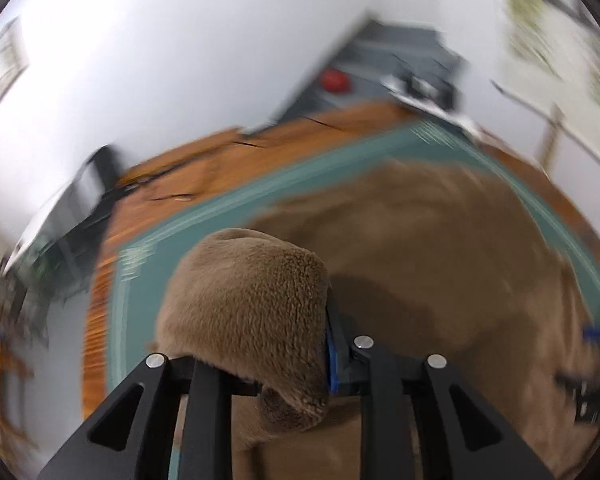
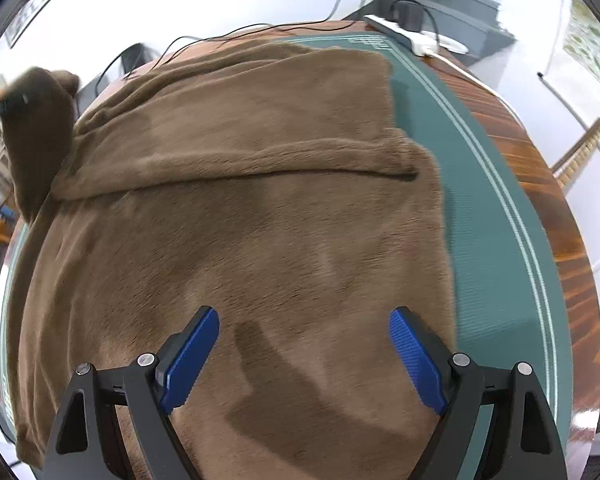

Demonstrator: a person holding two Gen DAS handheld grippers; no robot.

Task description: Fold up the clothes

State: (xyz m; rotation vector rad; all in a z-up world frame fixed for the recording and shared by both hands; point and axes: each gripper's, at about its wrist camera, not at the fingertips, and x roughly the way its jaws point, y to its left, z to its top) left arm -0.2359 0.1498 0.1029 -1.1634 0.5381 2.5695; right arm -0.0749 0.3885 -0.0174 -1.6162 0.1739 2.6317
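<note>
A brown fleece garment (image 2: 260, 216) lies spread over a green mat (image 2: 496, 216) on a wooden table. My left gripper (image 1: 300, 344) is shut on a bunched part of the brown fleece (image 1: 248, 304) and holds it lifted above the rest of the garment (image 1: 440, 248). That lifted part also shows at the far left of the right wrist view (image 2: 36, 128). My right gripper (image 2: 304, 356) is open and empty, hovering just above the near part of the garment. The left wrist view is motion-blurred.
The wooden table (image 2: 556, 200) edge runs along the right. A white power strip (image 2: 404, 34) with cables and a dark grey box (image 2: 460, 12) lie at the far end. A red object (image 1: 334, 80) sits beyond the table. White walls surround.
</note>
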